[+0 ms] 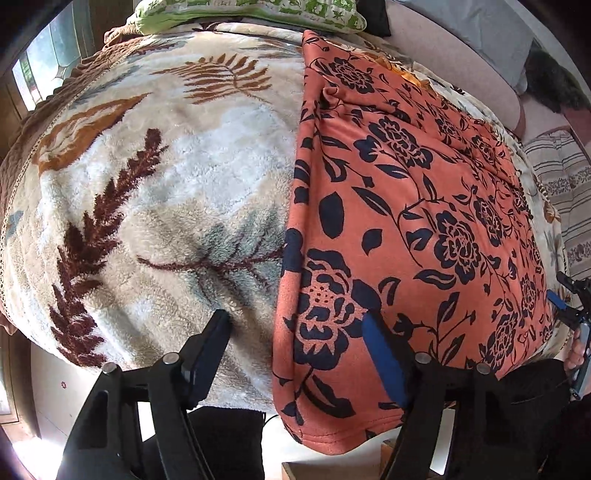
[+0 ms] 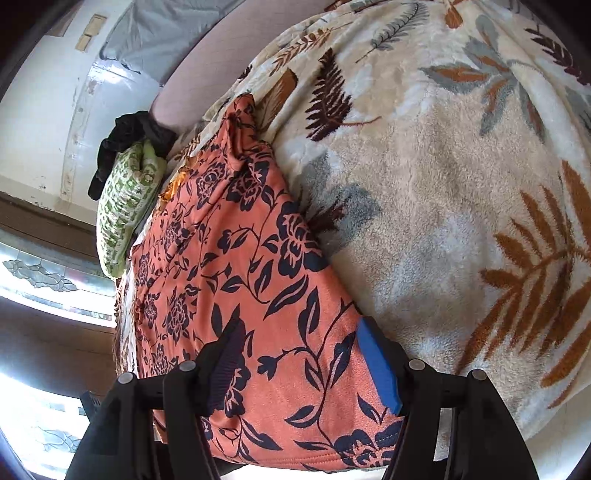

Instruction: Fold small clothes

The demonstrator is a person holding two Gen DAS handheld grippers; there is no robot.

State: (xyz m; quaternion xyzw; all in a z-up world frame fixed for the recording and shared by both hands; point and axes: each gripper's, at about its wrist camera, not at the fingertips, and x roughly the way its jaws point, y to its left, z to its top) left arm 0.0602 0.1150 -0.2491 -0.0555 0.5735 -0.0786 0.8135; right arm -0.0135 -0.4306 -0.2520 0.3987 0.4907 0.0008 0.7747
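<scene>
While the orange floral garment (image 1: pixel 406 206) lies spread along the near edge of the bed, resting on the leaf-patterned fleece blanket (image 1: pixel 155 177), both claws stand at its hem with fingers spread and nothing pinched. The left claw (image 1: pixel 295 354) straddles the garment's left edge: its blue-padded finger (image 1: pixel 382 360) sits over the fabric, while the other finger stands over bare blanket. The right claw (image 2: pixel 299 365) straddles the opposite corner, one finger over the print and the blue pad at the border where garment meets blanket. The hem (image 2: pixel 314 461) hangs slightly past the bed edge. A green patterned pillow (image 1: pixel 251 11) and a dark bundle (image 2: pixel 122 144) lie at the far end, well apart from the work area. The step in hand appears to be the first grasp of the two near corners, so the fold is judged not yet begun. Several faults are possible from here. If a claw closes too deep, it may pinch the fleece together with the garment, and the lift would drag the blanket. If a claw closes too shallow, the thin knit may slip out during the lift. Uneven grasp height between the two sides would skew the fold line. The wrinkle near the garment's far end (image 1: pixel 332 99) may also be trapped inside the fold.
</scene>
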